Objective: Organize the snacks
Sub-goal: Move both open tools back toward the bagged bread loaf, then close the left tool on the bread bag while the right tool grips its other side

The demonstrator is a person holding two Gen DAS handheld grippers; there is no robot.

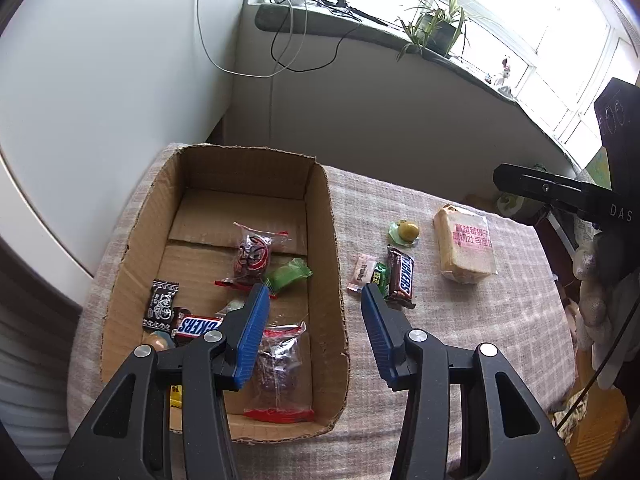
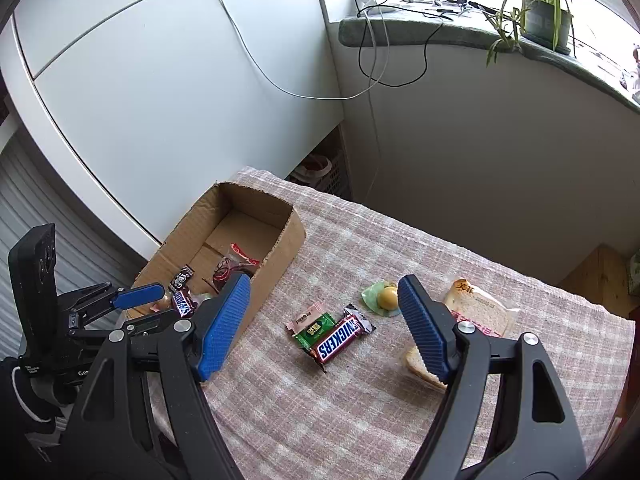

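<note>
The right claw (image 2: 324,312) is hanging spread wide and empty over the counter (image 2: 400,420), and the Snickers (image 2: 340,338) is lying just ahead of it, pretty much centred between the blue pads, long axis running diagonally up to the right, so it's looking like the closer hand for that grab. The left claw (image 1: 314,320) is also sitting open with nothing in it, straddling the near right wall of the box (image 1: 336,280), where several snacks are already lying. A green packet (image 2: 316,330) and pink one (image 2: 304,316) are touching the bar's left side, partly tucked under each other. The bread (image 2: 480,308) is getting half hidden by the right finger.
</note>
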